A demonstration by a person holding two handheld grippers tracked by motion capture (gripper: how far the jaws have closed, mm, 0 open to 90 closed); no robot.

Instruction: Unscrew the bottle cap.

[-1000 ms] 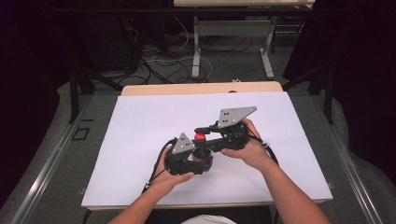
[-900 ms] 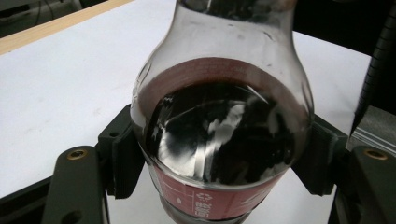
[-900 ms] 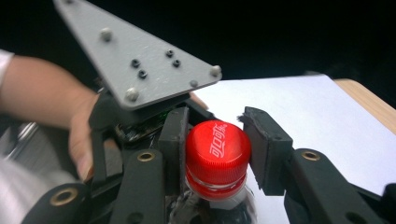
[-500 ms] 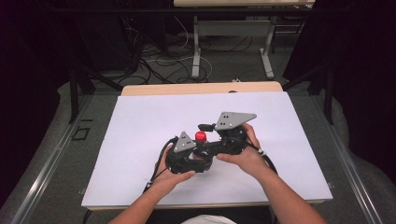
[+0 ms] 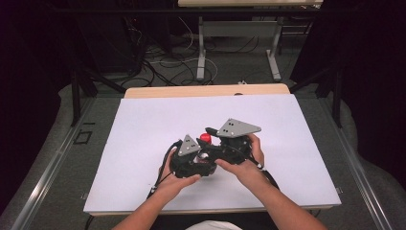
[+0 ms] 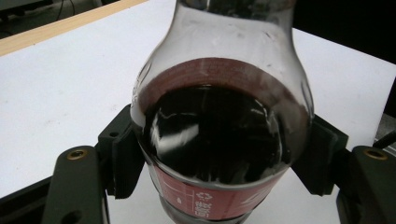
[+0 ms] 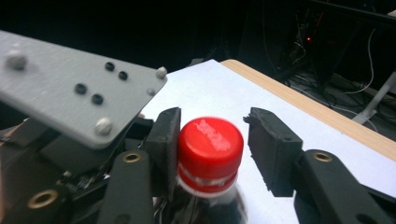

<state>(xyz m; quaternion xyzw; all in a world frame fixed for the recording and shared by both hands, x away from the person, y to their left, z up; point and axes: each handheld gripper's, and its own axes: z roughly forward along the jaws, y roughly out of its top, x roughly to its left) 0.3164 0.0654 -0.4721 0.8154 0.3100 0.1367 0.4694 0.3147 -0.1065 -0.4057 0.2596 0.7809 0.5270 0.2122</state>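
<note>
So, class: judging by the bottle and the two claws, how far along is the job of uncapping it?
Done: the left claw is clamped on the body of the bottle, steadying it over the white table.
In hand: the right claw straddles the red cap, its jaws having just been closing; one pad touches, the other stands clear.
Left: grip the cap fully, twist it off; it still sits on the neck.

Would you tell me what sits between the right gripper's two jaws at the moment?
The bottle's red cap stands between the jaws of the right gripper in the right gripper view: one pad is against it, the other stands off with a gap, after the jaws have just been closing.
</note>
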